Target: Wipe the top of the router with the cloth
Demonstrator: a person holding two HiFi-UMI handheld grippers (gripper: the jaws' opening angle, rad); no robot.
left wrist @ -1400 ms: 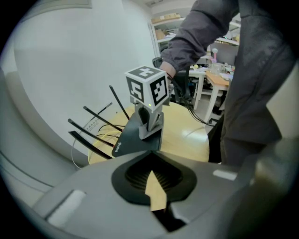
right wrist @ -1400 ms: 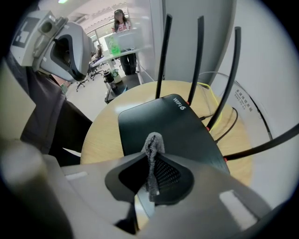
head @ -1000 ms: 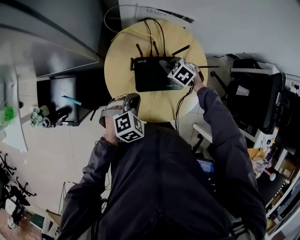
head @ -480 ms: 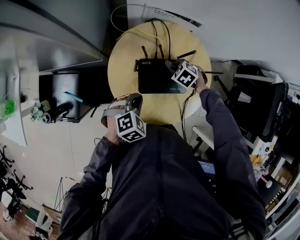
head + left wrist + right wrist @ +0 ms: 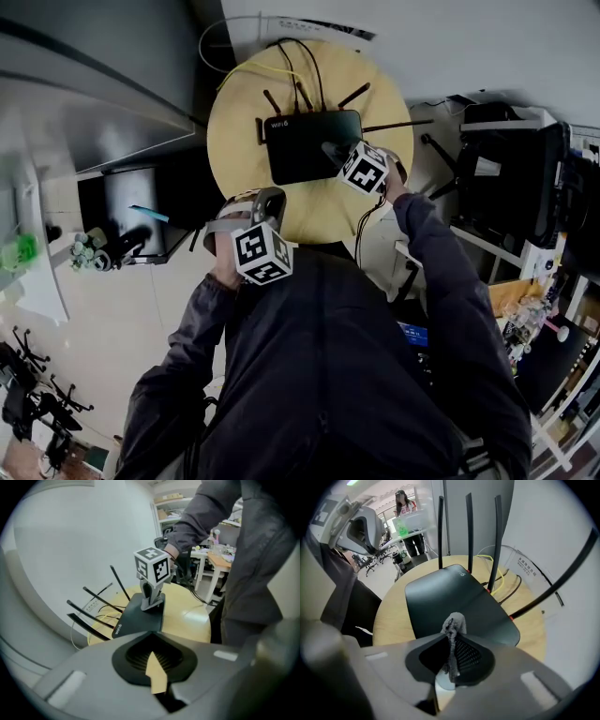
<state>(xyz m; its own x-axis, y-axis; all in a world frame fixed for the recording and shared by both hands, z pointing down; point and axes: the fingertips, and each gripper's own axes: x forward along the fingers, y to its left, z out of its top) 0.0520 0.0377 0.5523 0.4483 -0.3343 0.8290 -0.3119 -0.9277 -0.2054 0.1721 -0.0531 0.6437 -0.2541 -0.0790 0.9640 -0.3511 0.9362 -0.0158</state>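
Grey cloth (image 5: pixel 453 623), one bunched piece, is pinched between the two jaws of your right gripper (image 5: pixel 449 660), which are closed tight on it. The tip of that gripper is down on the flat top of the single black router (image 5: pixel 454 597), towards the router's right near corner. Your left gripper (image 5: pixel 156 670) has its jaws pressed together with nothing between them, and you hold it back at the near edge of the table, well apart from the router.

The right gripper view shows four thin black antennas on the router: three upright ones (image 5: pixel 469 531) along its far edge and one slanting away to the right (image 5: pixel 562 573). One yellow cable (image 5: pixel 500 579) loops behind the router beside some dark cables. The router lies on one round wooden table (image 5: pixel 319 211), set against a pale wall.
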